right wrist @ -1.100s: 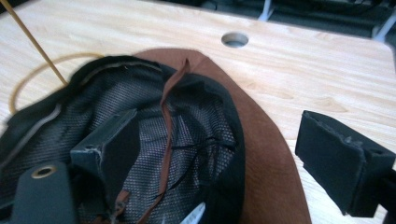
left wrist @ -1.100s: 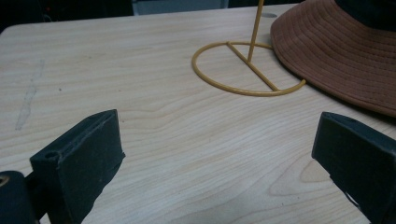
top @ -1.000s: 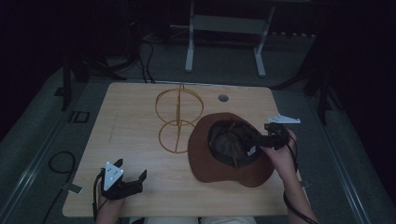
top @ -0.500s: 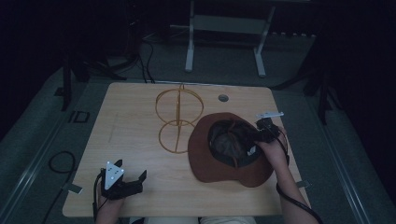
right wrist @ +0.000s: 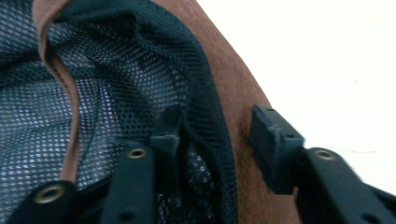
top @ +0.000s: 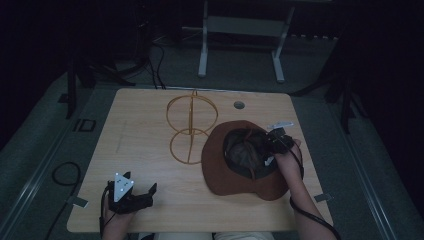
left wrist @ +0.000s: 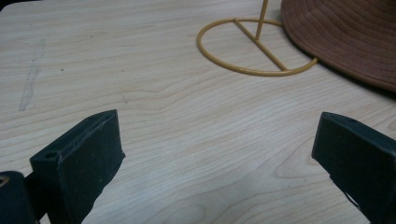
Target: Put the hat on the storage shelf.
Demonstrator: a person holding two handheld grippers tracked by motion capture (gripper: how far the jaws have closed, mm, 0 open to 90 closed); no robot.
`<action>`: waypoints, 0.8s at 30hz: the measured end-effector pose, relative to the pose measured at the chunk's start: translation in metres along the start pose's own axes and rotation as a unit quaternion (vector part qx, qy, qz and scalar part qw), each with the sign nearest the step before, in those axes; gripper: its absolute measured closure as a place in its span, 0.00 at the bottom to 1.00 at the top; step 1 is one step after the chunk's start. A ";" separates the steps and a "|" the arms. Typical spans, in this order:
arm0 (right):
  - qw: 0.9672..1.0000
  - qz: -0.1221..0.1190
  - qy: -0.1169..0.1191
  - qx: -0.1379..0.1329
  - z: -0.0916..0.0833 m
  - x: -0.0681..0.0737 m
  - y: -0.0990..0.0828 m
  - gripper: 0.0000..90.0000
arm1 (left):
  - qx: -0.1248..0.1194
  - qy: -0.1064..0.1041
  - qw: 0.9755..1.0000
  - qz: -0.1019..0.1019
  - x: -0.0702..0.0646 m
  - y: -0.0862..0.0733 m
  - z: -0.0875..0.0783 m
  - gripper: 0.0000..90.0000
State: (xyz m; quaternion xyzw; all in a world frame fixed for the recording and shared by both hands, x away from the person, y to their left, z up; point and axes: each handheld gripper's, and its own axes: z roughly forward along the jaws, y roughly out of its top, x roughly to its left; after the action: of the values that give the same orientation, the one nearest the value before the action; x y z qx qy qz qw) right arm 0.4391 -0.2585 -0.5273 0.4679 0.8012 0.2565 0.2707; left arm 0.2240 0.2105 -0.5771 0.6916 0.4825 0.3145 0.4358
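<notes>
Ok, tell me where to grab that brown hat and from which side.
Take the brown hat at the edge of its crown opening, from the person's right. It lies upside down, mesh lining up, so the wall there is thin enough to pinch. The right gripper already straddles it, one jaw inside, one outside.

My right gripper (top: 270, 148) has come in from the hat's (top: 235, 175) right edge and dropped onto the crown opening; one jaw now sits inside the mesh lining (right wrist: 116, 93), the other outside on the brown felt
</notes>
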 end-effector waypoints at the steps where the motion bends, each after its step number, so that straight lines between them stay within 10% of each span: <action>1: 1.000 0.004 -0.001 0.002 0.001 0.001 0.000 0.68 | 0.000 0.000 1.000 0.000 0.000 0.000 0.000 0.02; 11: 0.999 0.001 -0.036 -0.002 0.004 0.007 -0.002 0.91 | 0.026 -0.020 0.999 0.017 -0.006 0.000 0.003 0.06; 24: 0.994 0.060 0.026 -0.083 -0.048 -0.007 0.013 0.95 | 0.037 -0.053 0.998 0.008 -0.018 0.006 0.007 0.07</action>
State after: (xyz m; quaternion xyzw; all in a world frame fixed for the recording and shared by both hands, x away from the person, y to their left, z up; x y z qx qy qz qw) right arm 0.4176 -0.2668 -0.4829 0.4840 0.7546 0.3497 0.2720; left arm 0.2264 0.1907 -0.5748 0.7271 0.4642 0.2628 0.4322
